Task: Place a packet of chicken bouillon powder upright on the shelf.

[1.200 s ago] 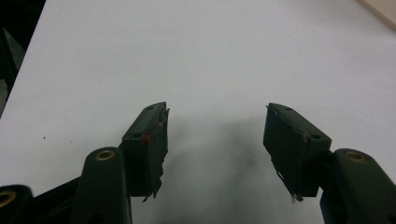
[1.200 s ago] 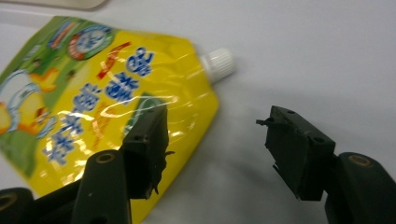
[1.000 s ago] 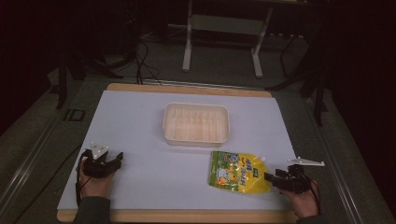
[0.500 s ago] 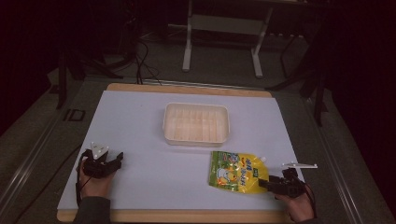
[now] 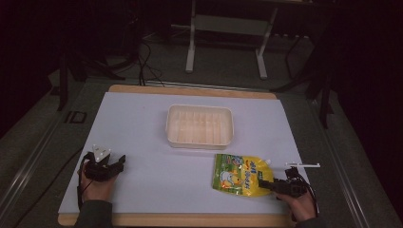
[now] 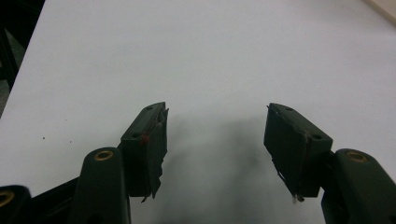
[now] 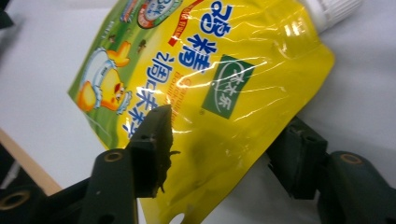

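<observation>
- Pouch, the yellow spouted one, lies flat on the white mat, near the mat's front edge and toward its right side, just in front of the tub.
- Right gripper is at the pouch's near right corner. In the right gripper view the pouch lies between the two jaws, one over its printed face and one under its edge, with the spout pointing away.
- Its jaws have just been closing around the pouch, but they stand fairly wide and I judge the pads not yet pressed onto it, so the grasp looks begun rather than made.
- Left gripper rests on the mat well to the left of the pouch, also near the front edge. In the left gripper view its jaws stand wide apart with bare mat between them, holding nothing.
- Tub, farther back at the middle of the mat, is pale, open-topped and looks empty.
- Progress, as I judge it: early. The reach to the pouch is done. Still ahead are closing firmly, lifting, and probably carrying the pouch back to the tub and setting it in.
</observation>
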`<state>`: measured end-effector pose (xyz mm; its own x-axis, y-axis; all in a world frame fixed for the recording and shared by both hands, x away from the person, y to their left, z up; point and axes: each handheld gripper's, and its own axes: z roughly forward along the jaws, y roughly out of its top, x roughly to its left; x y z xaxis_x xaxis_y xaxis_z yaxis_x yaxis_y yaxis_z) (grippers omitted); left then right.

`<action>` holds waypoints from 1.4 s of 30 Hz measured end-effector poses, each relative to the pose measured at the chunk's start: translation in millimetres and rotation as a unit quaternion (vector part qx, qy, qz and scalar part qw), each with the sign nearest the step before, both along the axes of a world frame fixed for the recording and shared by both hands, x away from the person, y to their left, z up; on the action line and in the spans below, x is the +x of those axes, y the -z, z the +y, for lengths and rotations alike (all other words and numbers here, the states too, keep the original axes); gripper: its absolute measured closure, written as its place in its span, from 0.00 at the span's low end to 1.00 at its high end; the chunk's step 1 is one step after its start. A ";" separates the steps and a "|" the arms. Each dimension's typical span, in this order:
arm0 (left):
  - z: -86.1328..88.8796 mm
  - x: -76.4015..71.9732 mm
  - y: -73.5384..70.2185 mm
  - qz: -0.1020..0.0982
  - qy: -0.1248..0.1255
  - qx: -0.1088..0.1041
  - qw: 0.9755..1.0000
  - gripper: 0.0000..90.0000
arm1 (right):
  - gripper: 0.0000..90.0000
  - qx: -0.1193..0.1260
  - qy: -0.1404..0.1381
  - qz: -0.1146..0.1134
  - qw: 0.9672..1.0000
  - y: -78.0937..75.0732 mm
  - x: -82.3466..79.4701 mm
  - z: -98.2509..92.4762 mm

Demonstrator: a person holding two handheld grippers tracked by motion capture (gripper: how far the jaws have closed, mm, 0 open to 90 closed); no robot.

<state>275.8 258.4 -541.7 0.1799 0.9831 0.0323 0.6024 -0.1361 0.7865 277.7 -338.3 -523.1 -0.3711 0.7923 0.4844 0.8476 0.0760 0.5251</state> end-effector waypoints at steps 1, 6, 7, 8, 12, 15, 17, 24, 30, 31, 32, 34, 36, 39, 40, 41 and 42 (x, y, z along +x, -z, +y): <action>0.0 -0.1 -0.1 0.000 0.000 0.000 1.000 0.43 | 0.54 0.016 -0.004 0.006 1.000 1.3 2.2 0.4; 0.2 0.0 0.0 0.000 0.000 -0.001 1.000 0.43 | 0.63 0.035 -0.009 -0.002 0.999 -4.3 4.8 0.9; 0.1 0.0 -0.1 0.000 0.001 -0.001 1.000 0.43 | 0.65 0.041 -0.011 -0.005 0.999 -6.9 4.9 0.3; 0.1 0.0 0.0 0.000 0.001 0.000 1.000 0.43 | 0.67 0.049 -0.014 -0.009 0.999 -9.8 4.9 -0.2; 0.0 0.0 0.0 0.000 0.000 0.000 1.000 0.43 | 0.73 0.069 -0.028 -0.020 0.997 -19.0 4.9 -0.1; 0.0 0.1 0.0 0.000 0.000 0.001 1.000 0.43 | 0.80 0.081 -0.047 -0.031 0.995 -28.6 5.1 2.8; 0.0 -0.1 -0.1 0.000 0.000 0.001 1.000 0.43 | 0.85 0.093 -0.061 -0.038 0.993 -33.8 4.8 5.7; 0.1 0.0 0.0 0.000 0.000 -0.001 1.000 0.43 | 0.96 0.120 -0.088 -0.057 0.987 -50.3 7.7 17.3; 0.1 -0.1 -0.1 0.000 0.000 -0.001 1.000 0.43 | 1.00 0.144 -0.105 -0.074 0.981 -60.0 11.1 30.6; 0.1 -0.1 -0.1 0.000 0.000 -0.001 1.000 0.43 | 1.00 0.147 -0.108 -0.079 0.980 -61.6 11.5 33.5; 0.1 -0.1 -0.1 -0.001 0.000 -0.001 1.000 0.43 | 1.00 0.149 -0.110 -0.082 0.979 -62.9 12.0 35.8; 0.1 -0.1 -0.1 0.000 0.001 -0.001 1.000 0.43 | 1.00 0.152 -0.114 -0.086 0.978 -65.3 12.8 39.6; 0.0 -0.1 -0.1 0.000 0.000 0.000 1.000 0.43 | 1.00 0.157 -0.121 -0.092 0.976 -67.8 14.2 44.7; 0.0 -0.1 -0.1 -0.001 0.001 0.000 1.000 0.43 | 1.00 0.159 -0.129 -0.100 0.974 -71.7 16.5 52.4; 0.0 -0.1 -0.1 0.000 0.001 -0.001 1.000 0.43 | 1.00 0.159 -0.131 -0.103 0.973 -73.0 17.4 55.3; 0.0 0.0 -0.1 0.000 0.001 -0.001 1.000 0.43 | 1.00 0.159 -0.135 -0.106 0.972 -74.2 18.5 58.1; 0.1 -0.1 -0.1 0.000 0.001 0.000 1.000 0.43 | 1.00 0.160 -0.138 -0.107 0.972 -75.6 19.5 60.9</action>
